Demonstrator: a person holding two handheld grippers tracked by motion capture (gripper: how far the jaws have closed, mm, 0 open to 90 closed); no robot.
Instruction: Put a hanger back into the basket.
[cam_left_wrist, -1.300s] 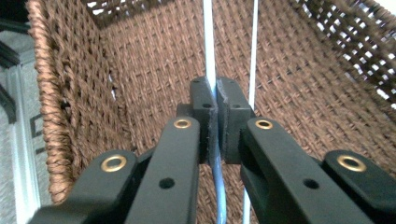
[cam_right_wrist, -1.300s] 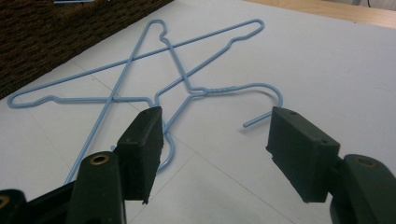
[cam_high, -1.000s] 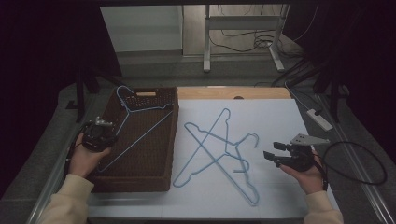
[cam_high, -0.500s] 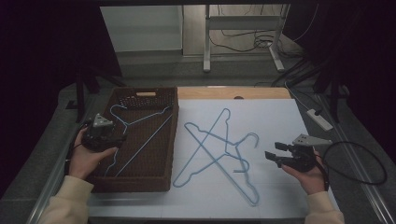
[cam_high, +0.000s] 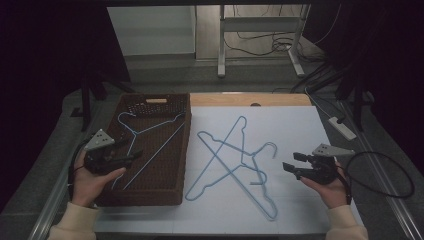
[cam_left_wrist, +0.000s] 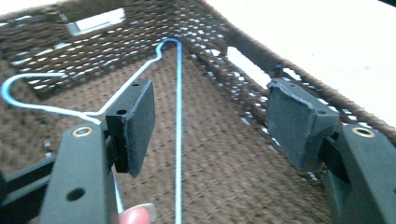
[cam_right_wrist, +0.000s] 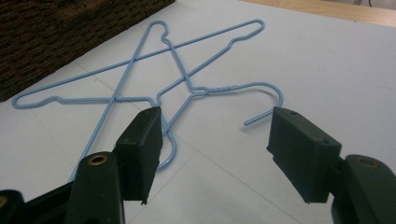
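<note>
Now both tongs gape wide — left tongs (cam_left_wrist: 210, 126) over the basketed hanger (cam_left_wrist: 179, 140), right tongs (cam_right_wrist: 215, 149) empty.

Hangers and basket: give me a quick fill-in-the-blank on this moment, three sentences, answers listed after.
1. The blue hanger on the left lies inside the brown woven ____.
2. On the white sheet, ____ blue hangers lie crossed over each other.
3. The jaws of the right hand-held gripper stand ____, with nothing between them.

Missing words: basket; two; open
</note>
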